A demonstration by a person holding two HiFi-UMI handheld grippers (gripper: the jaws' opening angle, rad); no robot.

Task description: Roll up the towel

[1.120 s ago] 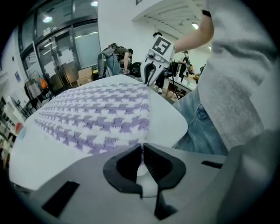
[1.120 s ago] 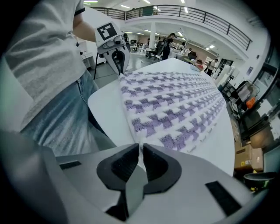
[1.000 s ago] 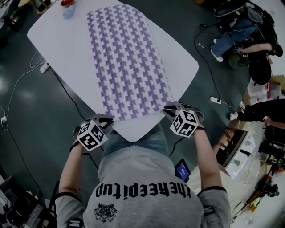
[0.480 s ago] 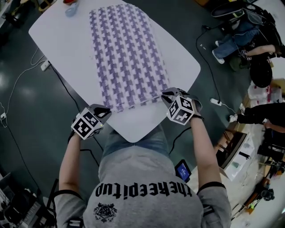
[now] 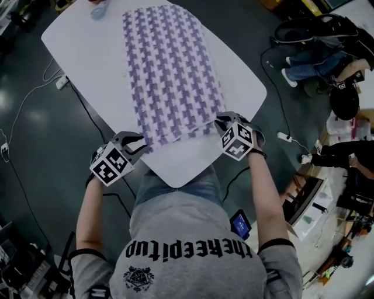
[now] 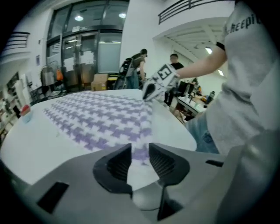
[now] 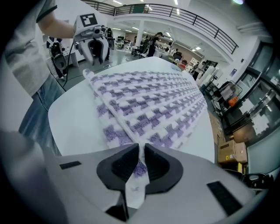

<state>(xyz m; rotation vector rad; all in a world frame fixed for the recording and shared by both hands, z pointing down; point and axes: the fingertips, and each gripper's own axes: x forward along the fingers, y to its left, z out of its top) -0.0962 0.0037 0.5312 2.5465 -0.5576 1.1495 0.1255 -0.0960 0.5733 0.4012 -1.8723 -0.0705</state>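
Observation:
A purple-and-white houndstooth towel lies lengthwise on the white table; its near edge is turned over onto itself in a narrow fold. My right gripper is shut on the fold's right corner, and fabric is pinched between its pads. My left gripper is at the fold's left corner. Its jaws have just been opening; the towel's corner still lies between them, with the pads apart. In the right gripper view the left gripper hovers just over that corner.
A red object and a pale blue one sit at the table's far corner. Cables and a power strip lie on the dark floor to the left. People sit among equipment on the right. My body stands against the table's near tip.
Both grippers have moved away from my body, and the towel's near edge has gone with them and folded over. The left gripper has lifted slightly.

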